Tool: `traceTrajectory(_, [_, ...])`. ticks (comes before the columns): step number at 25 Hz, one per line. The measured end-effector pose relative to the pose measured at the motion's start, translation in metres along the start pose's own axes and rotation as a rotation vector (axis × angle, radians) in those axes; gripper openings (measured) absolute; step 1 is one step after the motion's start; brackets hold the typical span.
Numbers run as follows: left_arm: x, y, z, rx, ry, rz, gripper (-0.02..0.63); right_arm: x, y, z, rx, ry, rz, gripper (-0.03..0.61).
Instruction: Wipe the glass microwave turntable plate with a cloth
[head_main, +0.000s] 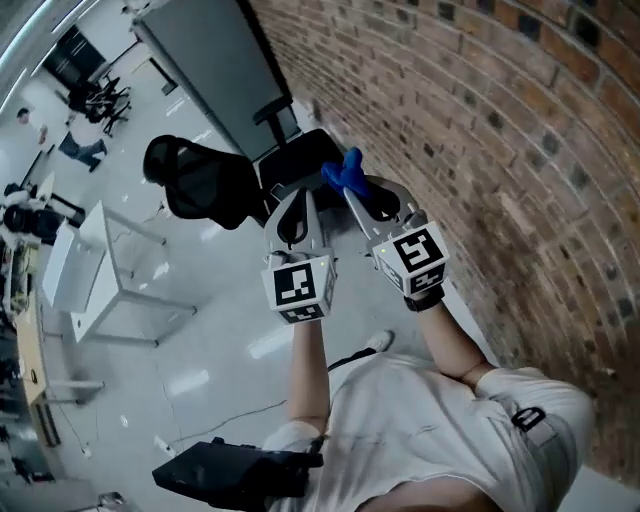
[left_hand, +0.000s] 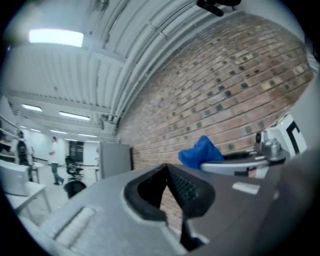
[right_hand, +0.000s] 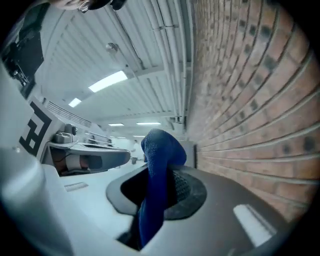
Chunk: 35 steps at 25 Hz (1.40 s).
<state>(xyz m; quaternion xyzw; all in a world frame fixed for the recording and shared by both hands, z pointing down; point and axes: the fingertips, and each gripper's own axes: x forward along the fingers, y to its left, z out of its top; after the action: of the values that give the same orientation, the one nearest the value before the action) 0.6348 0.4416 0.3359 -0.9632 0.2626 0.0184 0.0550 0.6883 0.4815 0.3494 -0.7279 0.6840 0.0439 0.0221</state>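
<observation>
Cloth (right_hand: 156, 200) hangs pinched in the jaws of the right gripper (right_hand: 162, 172). The left gripper (left_hand: 168, 170) has its jaws pressed together on nothing. Beyond both jaws are a chair (head_main: 200, 180) and a brick wall (head_main: 480, 130). No plate is in view, so wiping looks unstarted.

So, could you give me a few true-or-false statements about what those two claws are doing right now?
1. The right claw is clamped on a blue cloth. True.
2. The left claw grips a cloth of its own. False: its jaws are together with nothing between them.
3. A brick wall runs along the right claw's side. True.
4. Both claws rest on a table. False: the person holds both up in the air, side by side, with only floor below them in the head view.
5. A black office chair stands beyond the claws. True.
</observation>
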Motion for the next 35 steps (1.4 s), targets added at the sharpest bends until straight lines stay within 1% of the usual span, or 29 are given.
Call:
traceTrajectory(2, [-0.038, 0.066, -0.008, 0.018, 0.017, 0.168, 0.002, 0.043, 0.056, -0.006, 0.012, -0.008, 0.151, 0.061])
traceTrajectory(4, [-0.085, 0.123, -0.015, 0.033, 0.038, 0.335, 0.002, 0.074, 0.123, -0.012, 0.028, -0.004, 0.318, 0.061])
traceTrajectory(7, [-0.17, 0.182, -0.021, 0.038, 0.068, 0.572, 0.002, 0.094, 0.234, -0.022, 0.048, 0.016, 0.58, 0.061])
traceTrajectory(10, [-0.257, 0.221, -0.025, 0.048, 0.084, 0.783, 0.002, 0.09, 0.333, -0.019, 0.064, 0.008, 0.808, 0.061])
traceTrajectory(12, [-0.307, 0.235, -0.026, 0.042, 0.097, 0.906, 0.002, 0.081, 0.385, -0.008, 0.09, -0.012, 0.932, 0.061])
traceTrajectory(14, [-0.348, 0.242, -0.024, 0.038, 0.102, 1.0, 0.002, 0.068, 0.425, 0.004, 0.116, -0.028, 1.033, 0.061])
traceTrajectory(16, [-0.379, 0.247, -0.019, 0.042, 0.09, 1.073, 0.002, 0.051, 0.454, 0.008, 0.12, -0.035, 1.124, 0.061])
traceTrajectory(18, [-0.398, 0.25, -0.012, 0.053, 0.071, 1.125, 0.002, 0.039, 0.47, 0.003, 0.107, -0.02, 1.182, 0.061])
traceTrajectory(20, [-0.403, 0.249, -0.01, 0.058, 0.056, 1.153, 0.002, 0.035, 0.472, -0.002, 0.097, -0.008, 1.198, 0.061])
traceTrajectory(23, [-0.401, 0.254, -0.021, 0.041, 0.054, 1.172, 0.002, 0.037, 0.469, -0.01, 0.101, -0.001, 1.219, 0.061])
traceTrajectory(28, [-0.383, 0.274, -0.044, -0.015, 0.062, 1.185, 0.002, 0.061, 0.461, -0.025, 0.07, 0.046, 1.224, 0.061])
traceTrajectory(32, [-0.37, 0.295, -0.048, -0.024, 0.033, 1.218, 0.002, 0.088, 0.46, -0.024, 0.052, 0.028, 1.244, 0.061])
traceTrajectory(35, [-0.366, 0.306, -0.049, -0.025, 0.047, 1.247, 0.002, 0.106, 0.465, -0.022, 0.063, 0.03, 1.262, 0.061])
